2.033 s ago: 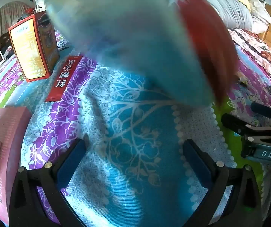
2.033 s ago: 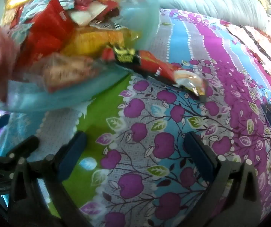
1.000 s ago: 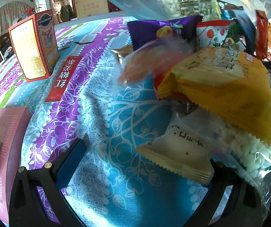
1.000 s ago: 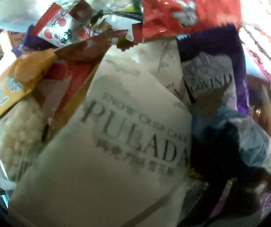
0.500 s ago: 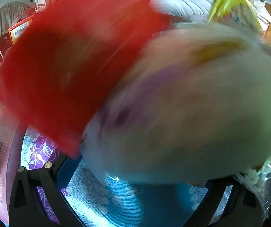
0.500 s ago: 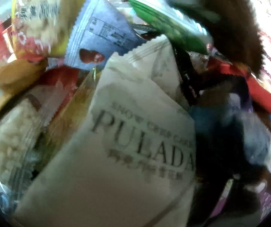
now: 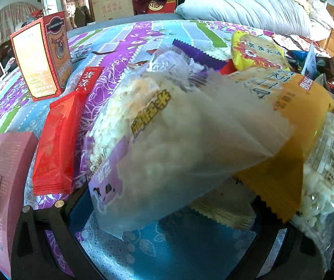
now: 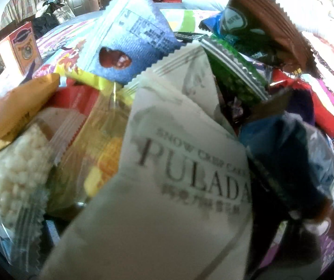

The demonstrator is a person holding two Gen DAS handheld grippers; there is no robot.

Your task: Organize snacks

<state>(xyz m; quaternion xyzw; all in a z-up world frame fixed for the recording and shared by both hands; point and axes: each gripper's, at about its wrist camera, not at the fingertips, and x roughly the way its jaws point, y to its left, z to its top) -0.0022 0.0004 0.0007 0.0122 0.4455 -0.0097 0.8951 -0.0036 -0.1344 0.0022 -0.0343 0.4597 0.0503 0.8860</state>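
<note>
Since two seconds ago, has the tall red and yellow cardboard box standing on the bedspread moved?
No. The tall red and yellow cardboard box stands upright at the same spot in the left tongs' view, beside the flat red strip box as before.

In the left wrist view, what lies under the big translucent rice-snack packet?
Under the rice-snack packet show a cream wrapper's serrated edge and blue bedspread; the rest beneath is covered.
</note>
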